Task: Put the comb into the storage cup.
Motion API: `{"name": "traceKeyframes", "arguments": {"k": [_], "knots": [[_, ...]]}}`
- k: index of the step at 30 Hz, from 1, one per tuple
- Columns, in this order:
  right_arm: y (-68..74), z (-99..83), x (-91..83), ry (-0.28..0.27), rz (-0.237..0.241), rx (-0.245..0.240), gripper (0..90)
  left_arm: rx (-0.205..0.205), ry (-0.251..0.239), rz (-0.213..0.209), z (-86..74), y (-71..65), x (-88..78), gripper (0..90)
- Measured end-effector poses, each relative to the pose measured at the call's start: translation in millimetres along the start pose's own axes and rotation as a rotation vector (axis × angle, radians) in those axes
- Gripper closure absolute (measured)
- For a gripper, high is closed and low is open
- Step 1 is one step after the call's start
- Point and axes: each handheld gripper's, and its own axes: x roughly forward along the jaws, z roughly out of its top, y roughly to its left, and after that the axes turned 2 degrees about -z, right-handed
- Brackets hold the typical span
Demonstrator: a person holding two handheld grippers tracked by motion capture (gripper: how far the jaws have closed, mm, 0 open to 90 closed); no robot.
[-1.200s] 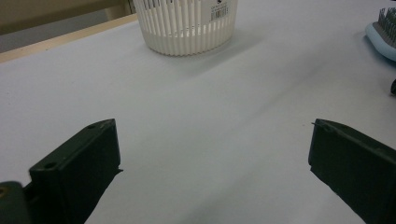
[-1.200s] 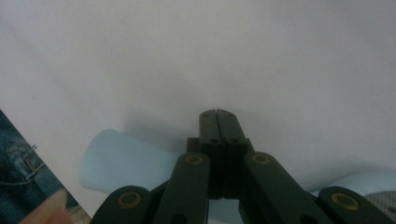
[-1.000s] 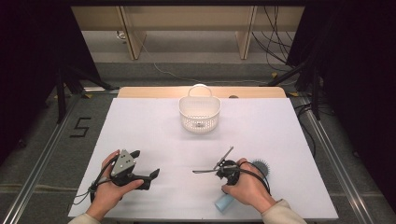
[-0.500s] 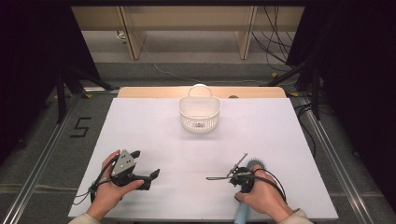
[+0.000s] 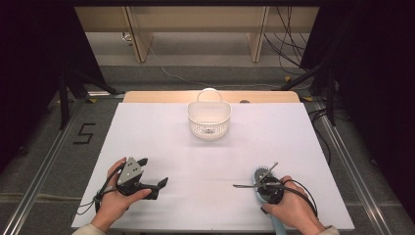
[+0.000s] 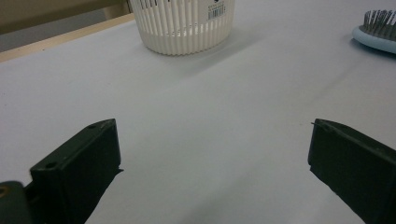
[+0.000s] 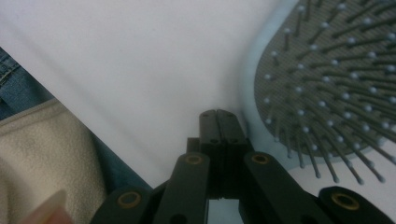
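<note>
A light blue hairbrush [image 5: 260, 174] lies bristles up near the table's front right, its handle running toward the near edge. My right gripper [image 5: 265, 192] sits over the brush in the person's right hand. In the right gripper view that gripper [image 7: 219, 115] is shut with nothing between its jaws, the tips just beside the rim of the hairbrush's head [image 7: 327, 70]. At the front left, my left gripper [image 5: 152, 172] rests in the left hand, open and empty. Its jaws [image 6: 215, 154] stand wide apart over bare table. A white slatted basket [image 5: 209, 120] stands at the far middle.
The basket [image 6: 182, 28] is ahead of the left gripper and the brush head [image 6: 379, 29] is far to its right. A white sheet [image 5: 161, 132] covers the table. Jeans and a pale sleeve [image 7: 42, 154] lie past the near edge. Cables run on the floor behind.
The right hand and its shut gripper have slid right and toward the near edge. The brush handle now points near-right instead of near-left. The left hand has stayed put.
</note>
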Motion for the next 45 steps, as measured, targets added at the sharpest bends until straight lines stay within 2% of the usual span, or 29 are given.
{"name": "traceKeyframes", "arguments": {"k": [2,18,28,29,30,33,34,35,37,40,41,42,43,45], "knots": [[-3.4,-3.5,-2.2,0.000,0.002,0.018,90.0,-0.001,0.000,-0.001,0.1,-0.1,0.1,1.9],[-15.1,-14.5,-7.0,0.019,-0.006,0.054,90.0,0.000,0.000,-0.002,0.4,-0.3,0.4,1.9],[-16.8,-18.3,-10.0,0.000,0.008,0.068,88.5,0.001,0.002,-0.003,0.2,-0.1,1.4,2.1],[-16.3,-19.5,-14.8,-0.023,0.030,0.078,85.7,0.000,0.001,-0.004,0.2,-0.2,1.4,2.1],[-16.3,-19.5,-14.8,-0.023,0.030,0.078,85.7,0.001,0.002,-0.005,0.2,-0.2,1.4,2.1],[-17.9,-22.4,-29.1,-0.100,0.035,0.084,74.9,0.001,0.003,-0.006,0.4,-0.3,1.5,2.1],[-17.9,-22.4,-29.1,-0.100,0.035,0.084,74.9,0.001,0.003,-0.006,0.4,-0.3,1.5,2.1],[-19.7,-25.2,-36.0,-0.145,0.038,0.082,67.6,0.002,0.001,-0.003,0.4,-0.1,1.5,2.1],[-20.5,-29.8,-42.7,-0.221,0.039,0.081,62.4,0.002,0.003,-0.004,0.5,0.1,1.3,2.1],[-22.9,-37.6,-50.3,-0.317,0.011,0.060,52.6,0.000,0.004,-0.003,0.1,0.1,1.7,2.1],[-22.9,-37.6,-50.3,-0.317,0.011,0.060,52.6,0.002,0.004,-0.004,0.3,0.1,1.8,2.1],[-23.8,-39.8,-52.4,-0.345,0.007,0.068,49.5,0.003,0.004,-0.004,0.5,-0.2,1.8,2.1],[-26.0,-44.0,-56.5,-0.402,-0.015,0.070,41.5,0.006,0.003,-0.005,0.8,-0.5,2.0,2.1],[-27.2,-45.2,-57.8,-0.418,-0.025,0.069,38.7,0.005,0.005,-0.005,0.9,-0.7,2.1,2.1]]}}
